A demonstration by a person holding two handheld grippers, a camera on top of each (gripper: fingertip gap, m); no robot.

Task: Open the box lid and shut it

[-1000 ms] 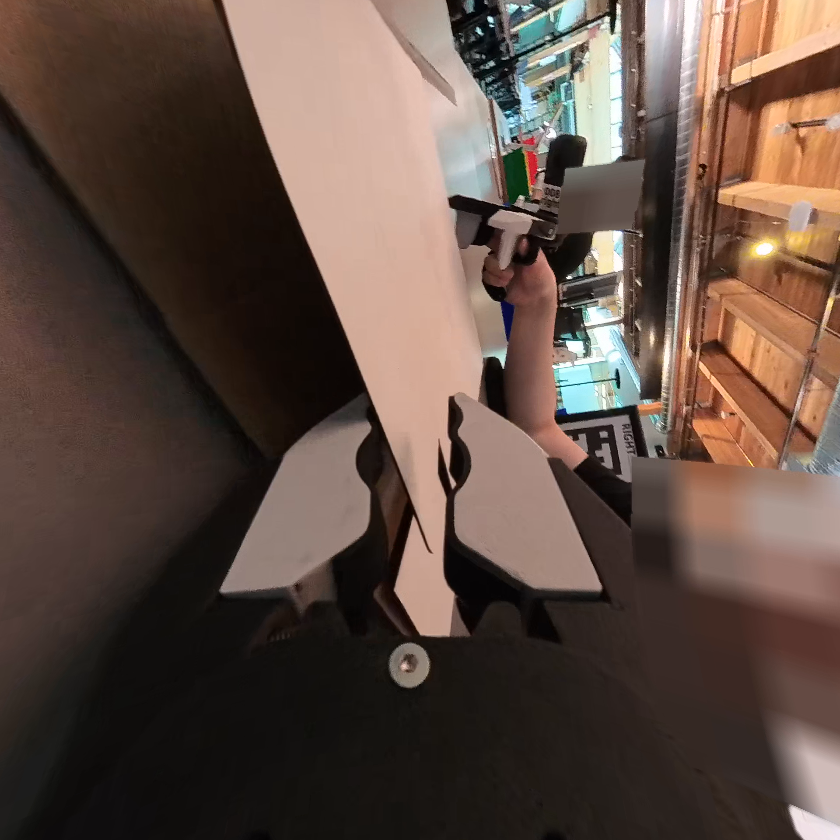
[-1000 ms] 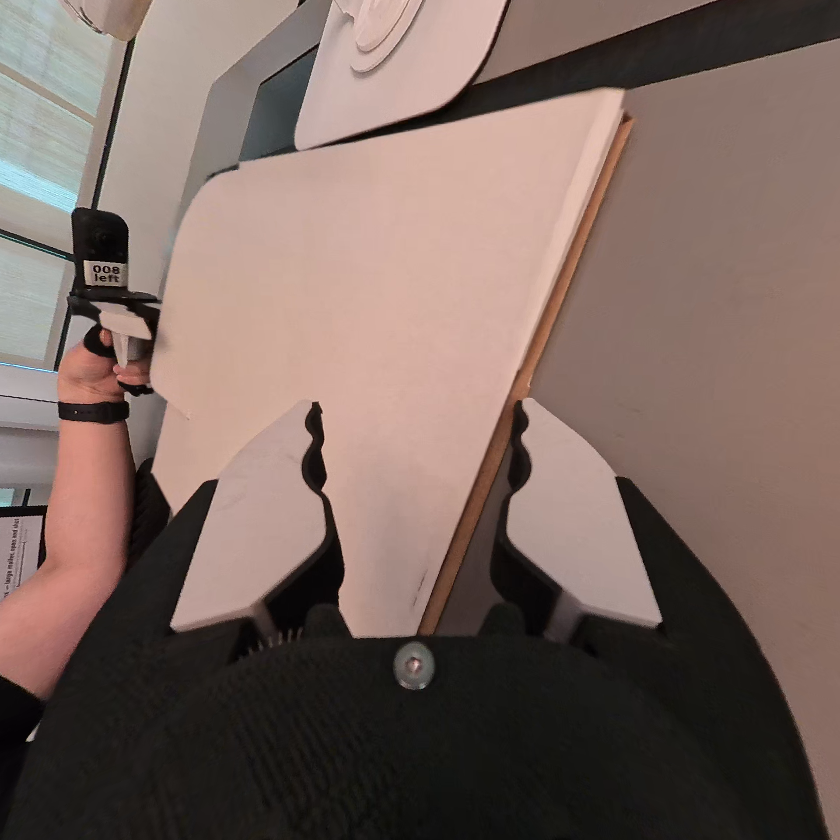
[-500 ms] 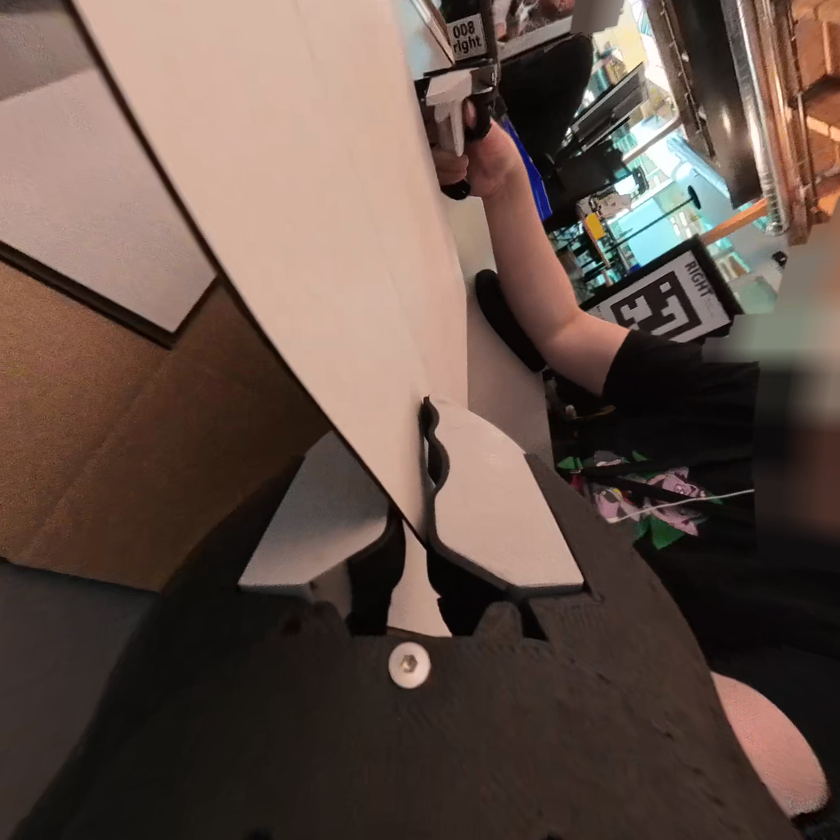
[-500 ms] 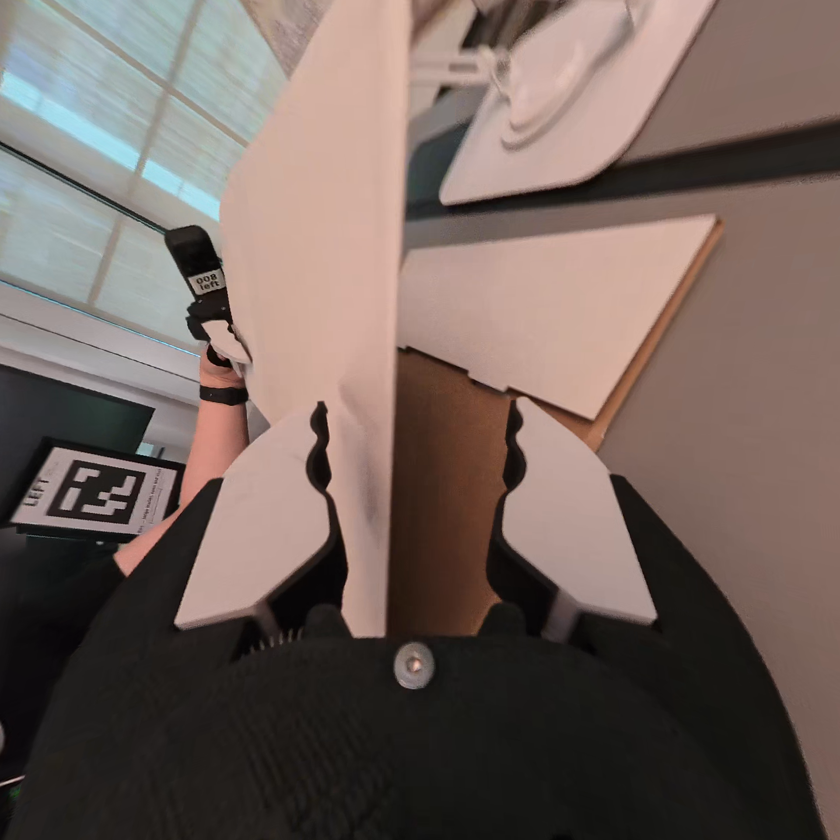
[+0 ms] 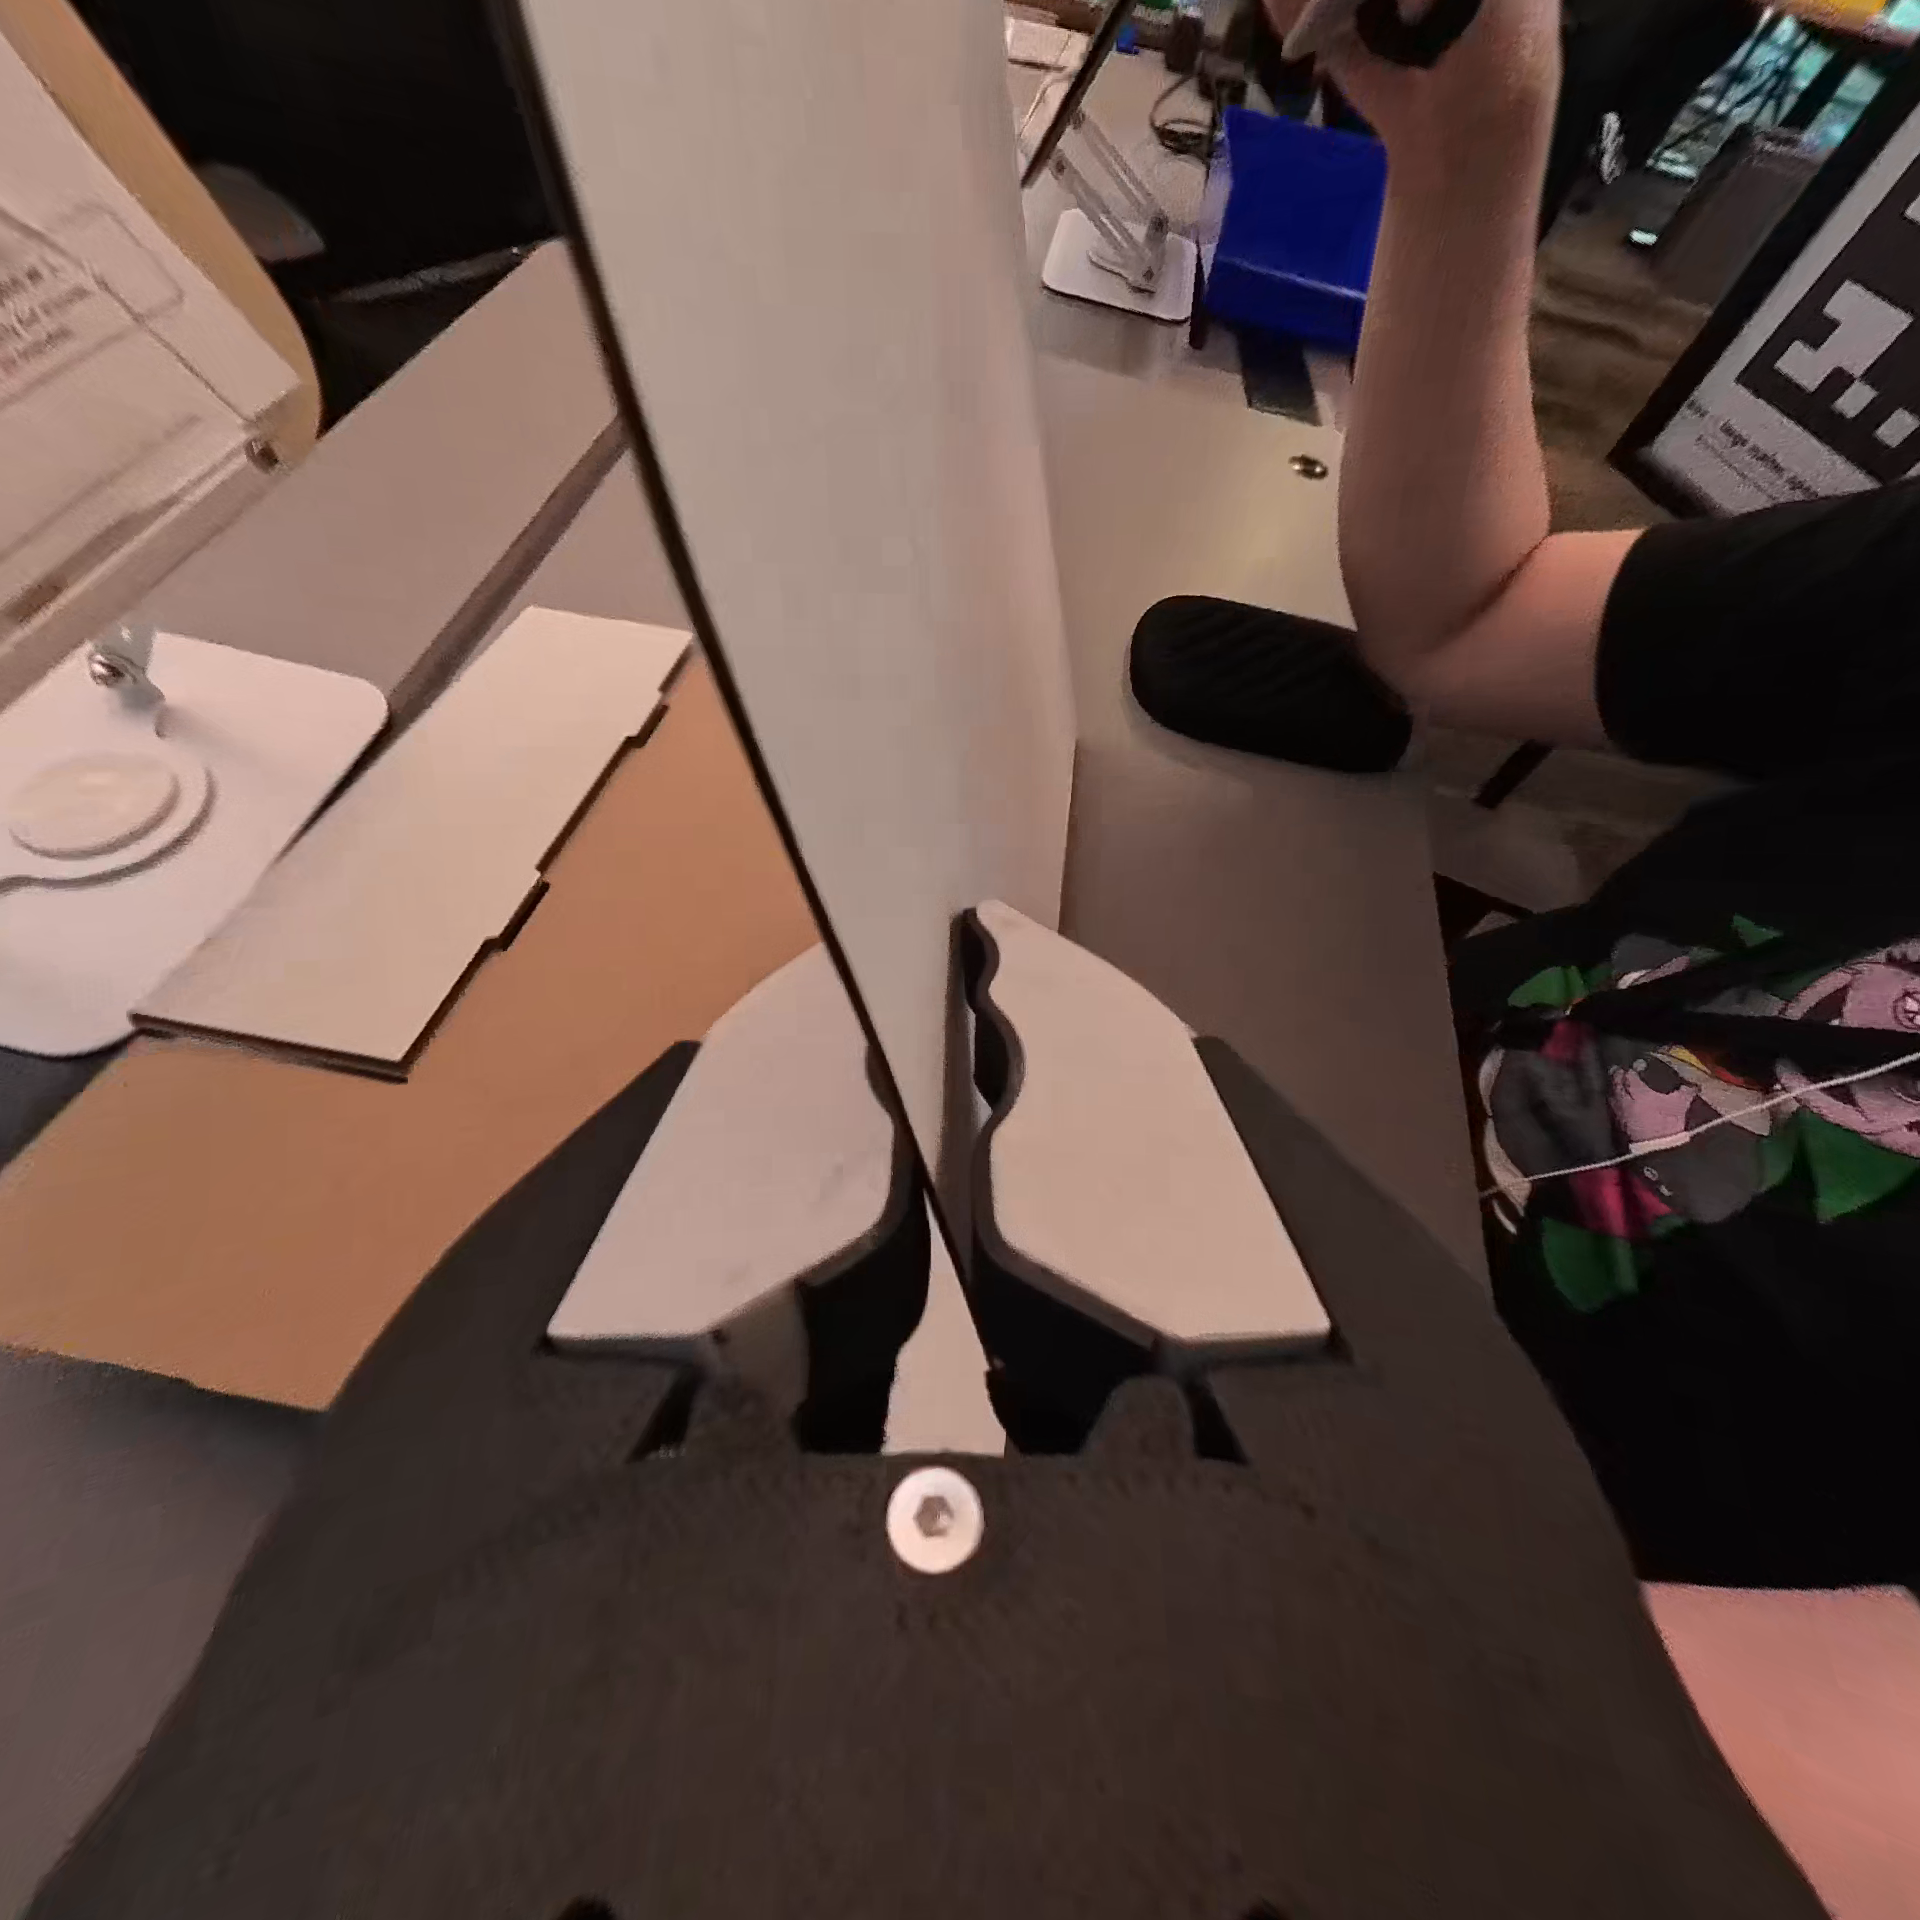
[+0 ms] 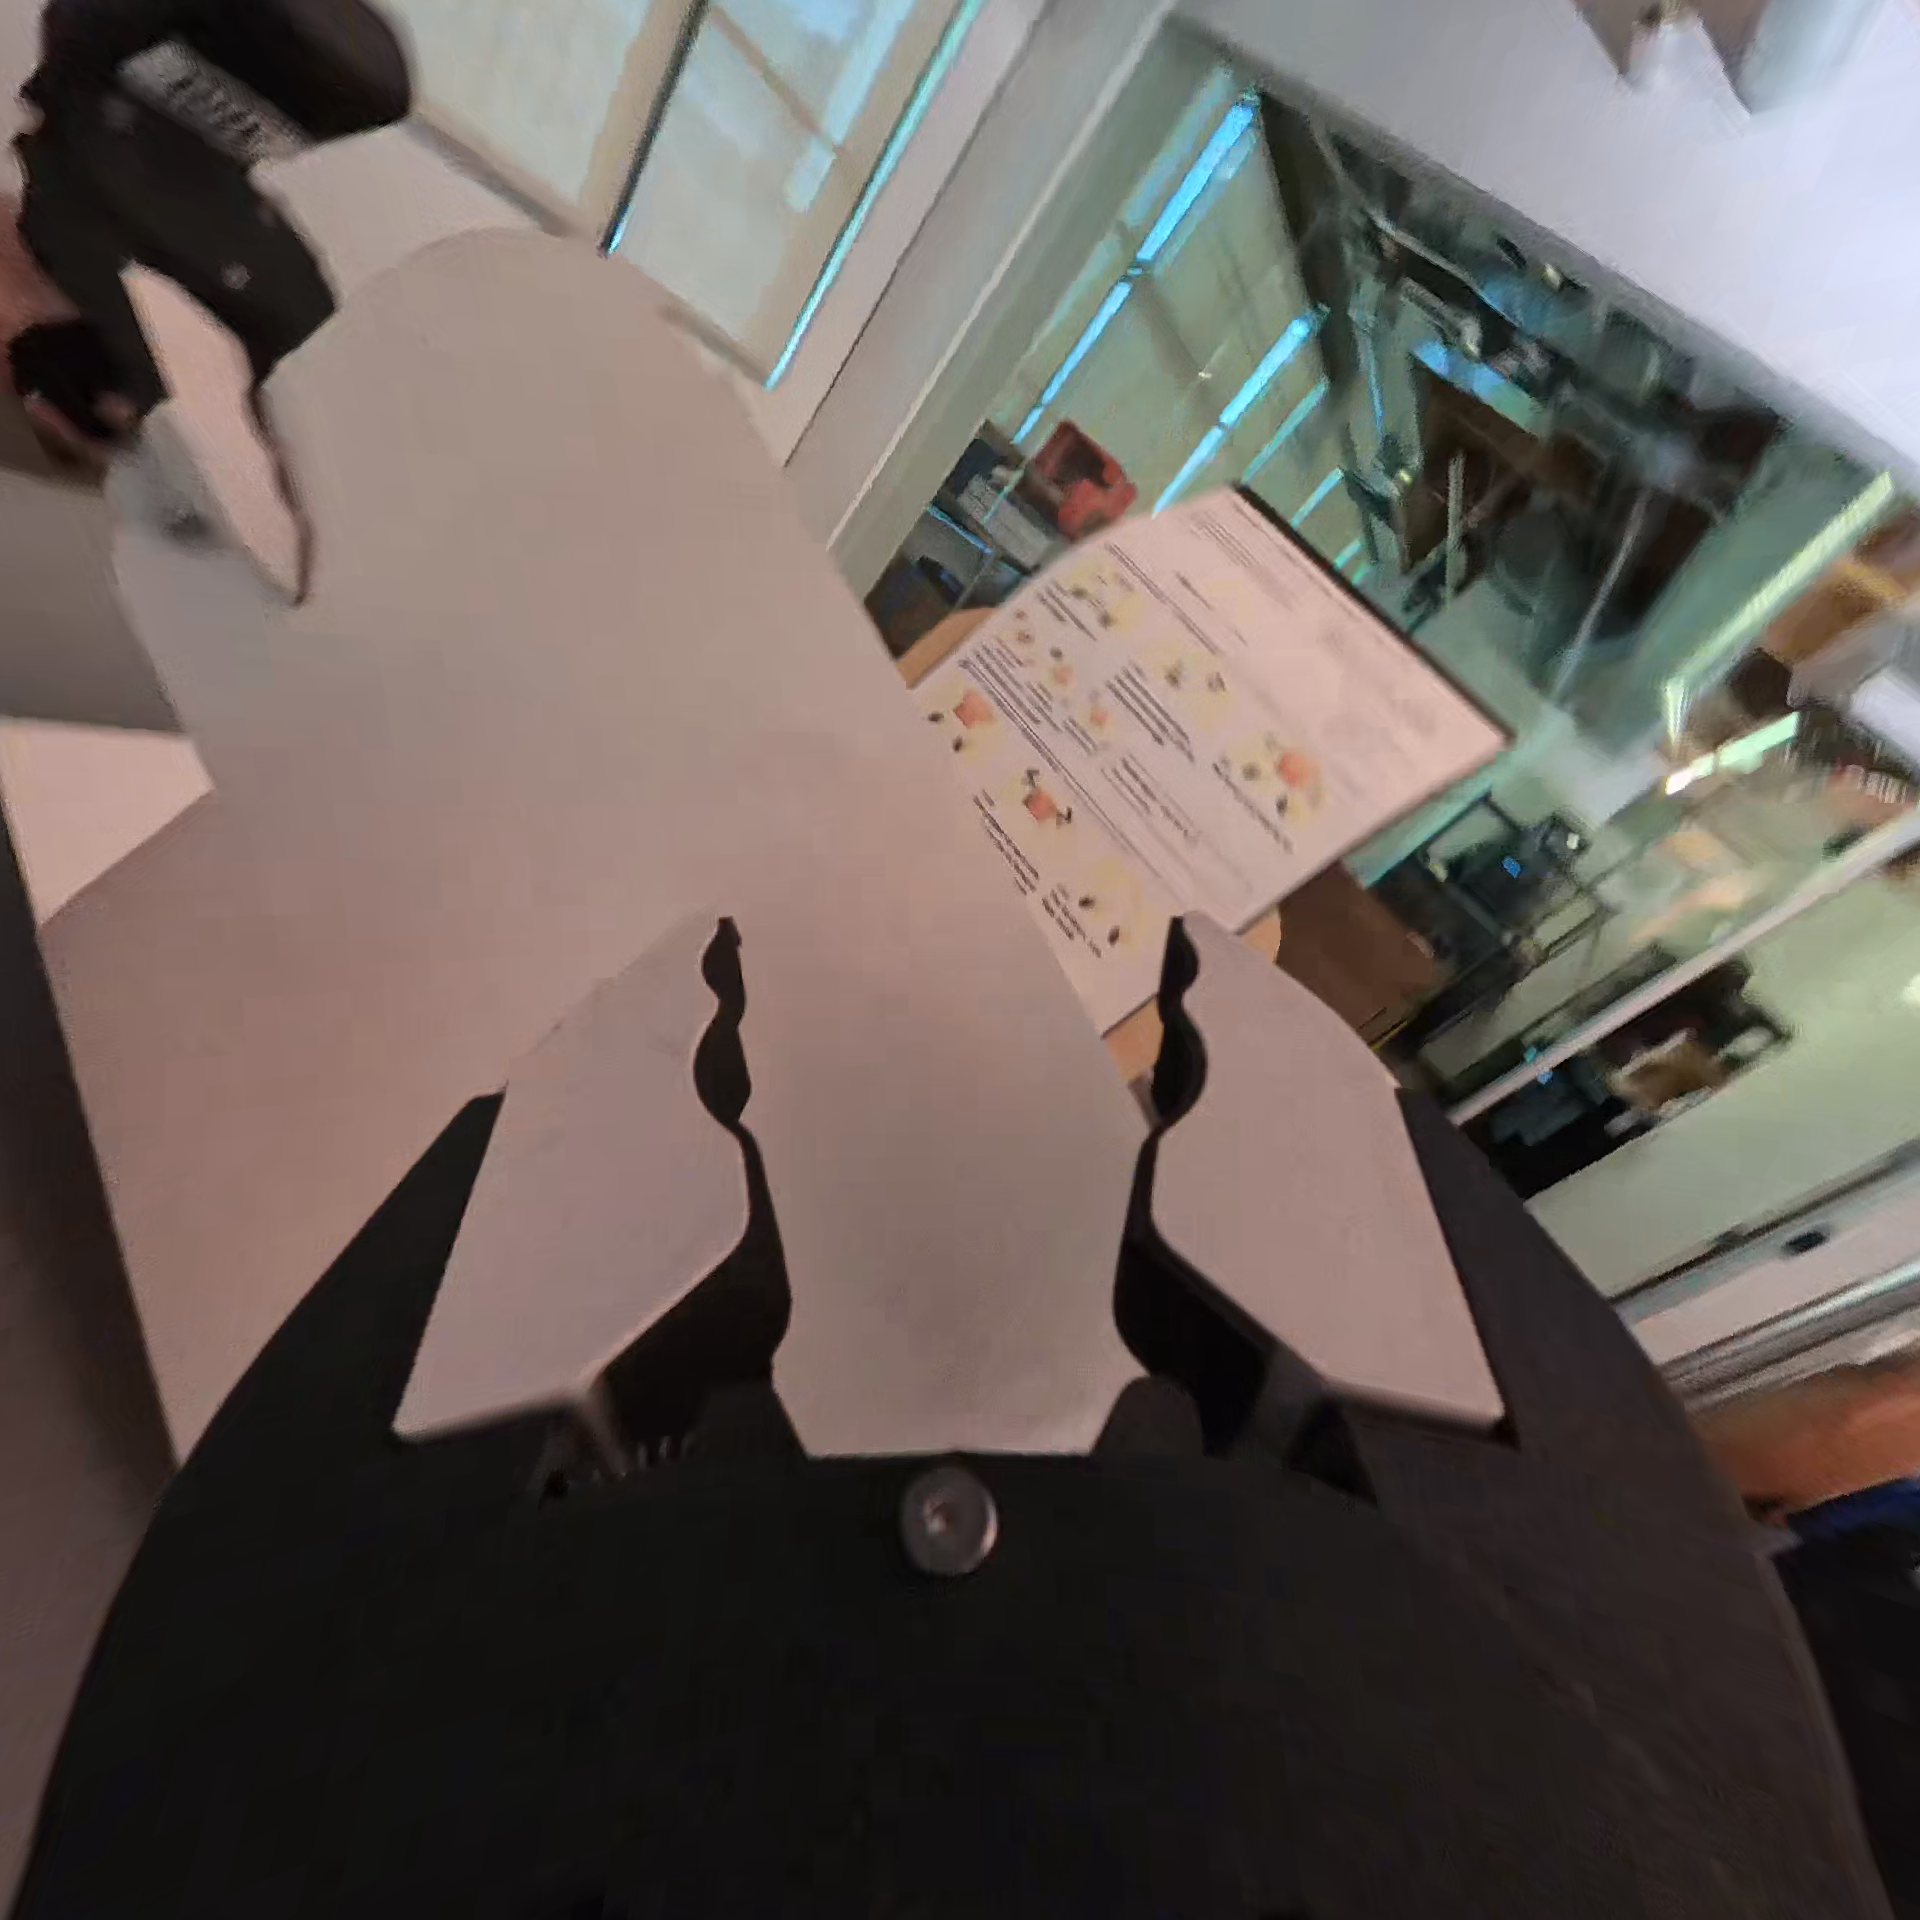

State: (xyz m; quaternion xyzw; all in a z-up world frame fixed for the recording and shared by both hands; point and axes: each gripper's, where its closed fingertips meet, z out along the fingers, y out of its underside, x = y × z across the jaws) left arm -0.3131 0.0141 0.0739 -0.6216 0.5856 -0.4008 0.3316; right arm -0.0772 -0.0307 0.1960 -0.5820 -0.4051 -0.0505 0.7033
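Observation:
The box lid (image 5: 831, 416) is a white cardboard panel that stands upright over the open box. The brown box inside (image 5: 312, 1195) and a white side flap (image 5: 416, 852) lie below it on the left. My left gripper (image 5: 909, 935) is shut on the lid's near edge. The hand holding the right gripper (image 5: 1444, 125) is at the lid's far top edge. In the right wrist view the lid (image 6: 520, 727) runs broad-face between the wide-apart fingers of my right gripper (image 6: 953, 925), which is open. The left gripper's black body (image 6: 187, 229) shows blurred at the lid's far corner.
A white stand base (image 5: 125, 821) carrying a sign board (image 5: 104, 291) stands left of the box. A black pad (image 5: 1268, 681) lies on the grey table (image 5: 1247, 935) to the right, a blue bin (image 5: 1288, 239) behind. A printed sheet (image 6: 1195, 727) stands beyond the lid. The person's torso is close right.
The lid has swung up from lying nearly flat on the box to upright. Both grippers rose and turned with it, and the brown inside and side flap came into view.

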